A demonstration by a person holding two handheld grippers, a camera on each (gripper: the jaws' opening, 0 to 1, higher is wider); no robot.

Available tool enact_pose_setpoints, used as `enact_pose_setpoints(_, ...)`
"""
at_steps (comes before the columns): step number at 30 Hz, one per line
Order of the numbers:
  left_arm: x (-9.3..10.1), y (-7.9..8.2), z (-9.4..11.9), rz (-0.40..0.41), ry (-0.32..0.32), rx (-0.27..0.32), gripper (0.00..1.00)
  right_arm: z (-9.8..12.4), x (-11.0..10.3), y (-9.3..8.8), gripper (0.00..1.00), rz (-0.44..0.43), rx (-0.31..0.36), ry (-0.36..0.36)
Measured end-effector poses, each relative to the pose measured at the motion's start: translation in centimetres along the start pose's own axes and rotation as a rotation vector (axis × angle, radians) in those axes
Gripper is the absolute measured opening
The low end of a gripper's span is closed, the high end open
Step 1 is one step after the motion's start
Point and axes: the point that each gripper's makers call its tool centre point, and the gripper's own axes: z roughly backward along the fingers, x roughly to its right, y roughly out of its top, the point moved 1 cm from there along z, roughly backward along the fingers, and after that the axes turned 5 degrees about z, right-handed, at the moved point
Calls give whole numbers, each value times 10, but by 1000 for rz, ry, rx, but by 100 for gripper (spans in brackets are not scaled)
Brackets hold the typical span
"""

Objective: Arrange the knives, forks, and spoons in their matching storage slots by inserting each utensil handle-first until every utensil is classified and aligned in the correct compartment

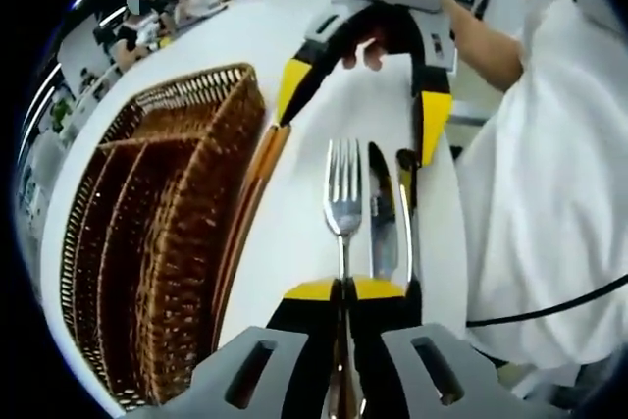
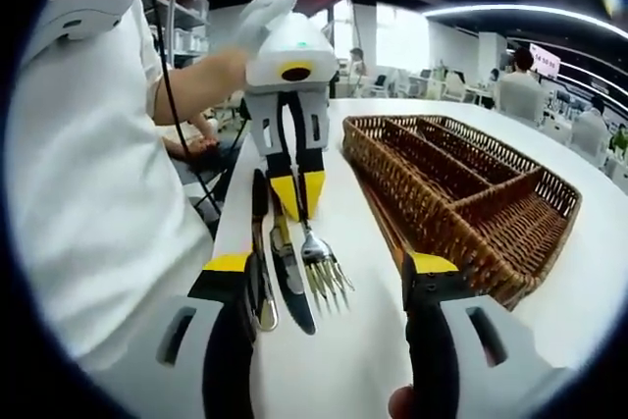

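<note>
fingers (image 1: 312, 291) of the left gripper (image 1: 343, 290) sit pressed together at the bottom of the left gripper view, clamped on the handle of a fork (image 1: 342, 201) whose tines point away over the white table (image 1: 294, 233). just right of the fork lie a knife (image 1: 382, 211) and, beside that, a spoon (image 1: 405, 205), all three roughly parallel. to the left stands the wicker cutlery basket (image 1: 167, 242) with its long slots, and wooden chopsticks (image 1: 257, 193) lie along its near wall. the right gripper (image 1: 358, 115) reaches in from the top, its yellow-tipped fingers spread wide, one on each side of the utensils, gripping nothing. a person in white (image 1: 549, 183) stands at the right. from the right gripper view, that gripper's own fingers (image 2: 228, 264) rise far apart with nothing between them; the spoon (image 2: 261, 272), knife (image 2: 289, 277) and fork (image 2: 324, 267) lie on the table (image 2: 373, 340) in the gap. the left gripper (image 2: 296, 188) comes down from above, its fingers closed on the fork's handle. the basket (image 2: 461, 193) stands to the right, beside the utensils.
</note>
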Motion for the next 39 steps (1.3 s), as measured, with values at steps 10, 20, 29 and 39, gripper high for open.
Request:
enact_pose_setpoints(10, -4, -1, 4, 4, 8, -13, 2, 0, 0, 2, 62, 9, 0, 4)
enact_pose_setpoints(20, -4, 1, 8, 8, 0, -1, 2, 2, 3, 4, 62, 9, -2, -3)
enact_pose_setpoints(29, -6, 1, 11, -12, 5, -20, 1, 3, 5, 4, 62, 10, -3, -6)
enact_pose_setpoints(39, -13, 0, 19, -32, 26, -50, 1, 3, 5, 4, 62, 10, -2, -6)
